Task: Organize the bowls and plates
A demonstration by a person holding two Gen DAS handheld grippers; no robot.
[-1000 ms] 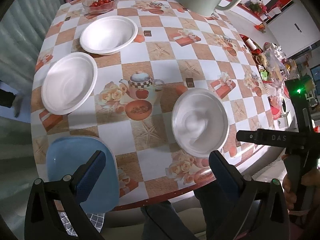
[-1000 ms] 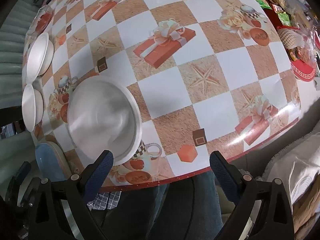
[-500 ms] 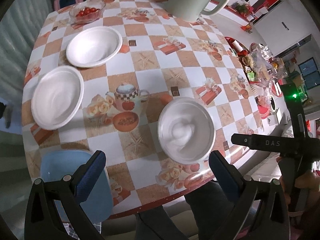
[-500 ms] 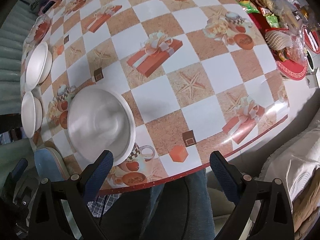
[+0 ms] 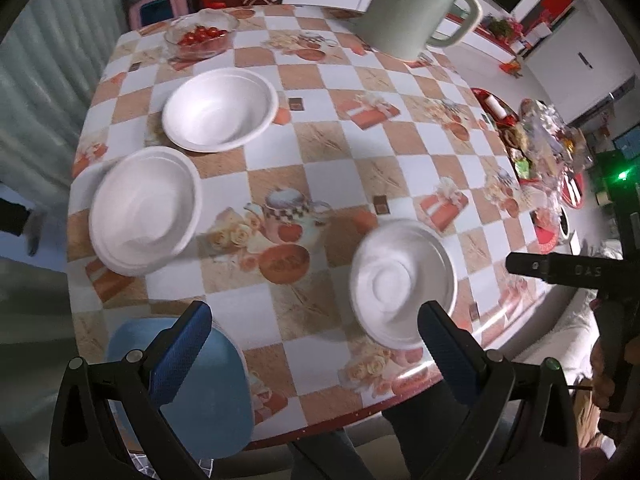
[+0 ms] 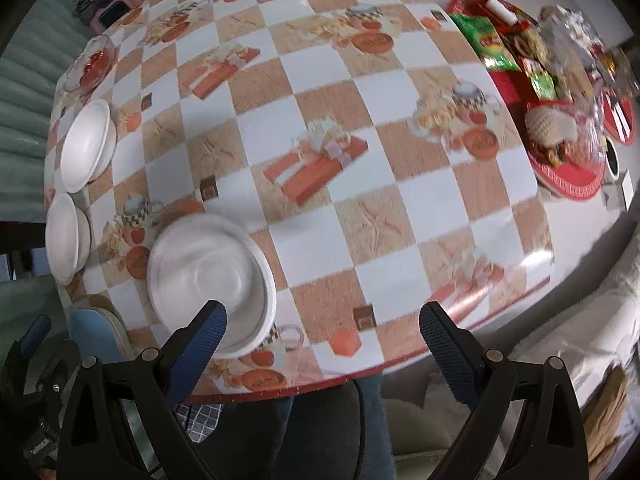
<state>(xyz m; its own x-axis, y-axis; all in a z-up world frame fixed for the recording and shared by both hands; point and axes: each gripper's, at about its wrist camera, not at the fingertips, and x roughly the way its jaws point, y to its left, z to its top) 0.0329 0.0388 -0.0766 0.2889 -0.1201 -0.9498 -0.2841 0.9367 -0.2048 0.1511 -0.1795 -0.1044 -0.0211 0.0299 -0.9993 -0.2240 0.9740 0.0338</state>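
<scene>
Looked down on a checked table (image 5: 360,152) with a pale jug (image 5: 408,12) at its far edge. Found a blue plate (image 5: 216,392) at the near left edge, partly behind the left gripper (image 5: 314,344). Counted three white bowls, all apart and unstacked: one toward the far left (image 5: 220,110), one by the left edge (image 5: 144,208), one near the near edge (image 5: 402,284). Noted a small glass dish of tomatoes (image 5: 200,36) at the far left corner. Held both grippers over the near edge with fingers spread wide and nothing between them, the right gripper (image 6: 320,340) with its left finger overlapping the nearest bowl's rim in its own view. Judged this the approach, no stacking yet begun. Next, probably: bring one finger inside that bowl's rim and one outside, pinch the thin wall gently, then lift and nest it in another bowl. Compared with half a second before: moved both cameras lower and closer to the table, brought the nearest bowl larger and nearer the fingers, left every dish in place.
</scene>
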